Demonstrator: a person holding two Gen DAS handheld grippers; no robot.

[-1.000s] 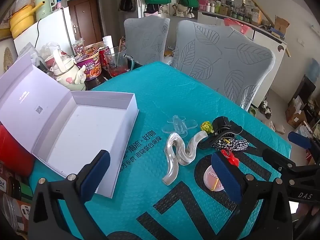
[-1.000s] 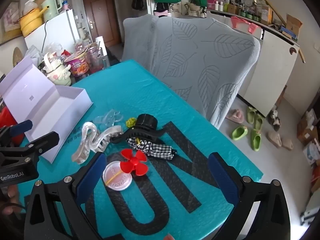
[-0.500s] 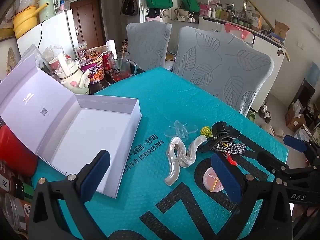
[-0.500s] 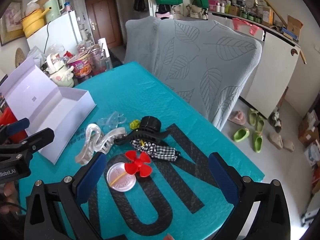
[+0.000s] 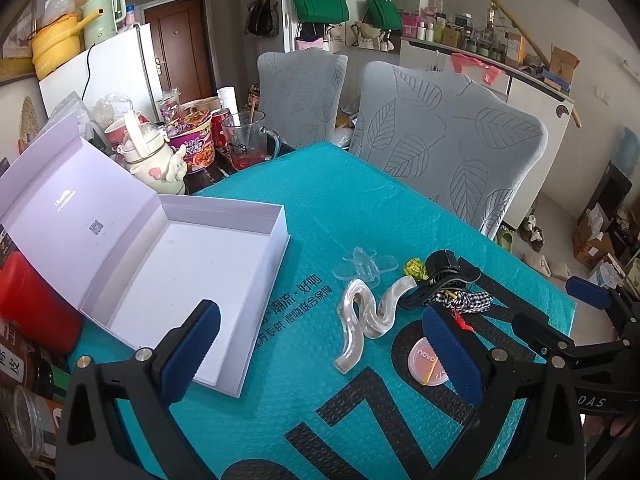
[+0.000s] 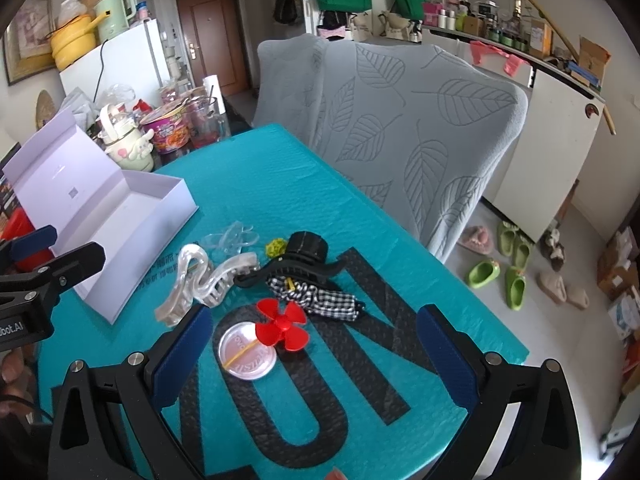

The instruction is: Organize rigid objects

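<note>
Pearl wavy hair clip: nearest white box, likely first pick. Left gripper, right gripper: both spread, empty. Advice: pinch across narrow middle.

Hair clips, red propeller & lid clustered beside open white box

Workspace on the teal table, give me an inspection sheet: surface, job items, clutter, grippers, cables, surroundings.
Surface: teal bubble-wrap mat with black letters.
Job's things: open white cardboard box, nothing inside; pearly wavy hair claw; clear plastic clip; black claw clip; checked fabric bow; red plastic propeller; round pink compact; small yellow-green piece.
Clutter: noodle cup, glass mug, cream bottle behind the mat.
Grippers: left gripper and right gripper open, holding nothing.
Cables: black cord down the white fridge.
Surroundings: grey leaf-pattern chairs, slippers on the floor.
</note>
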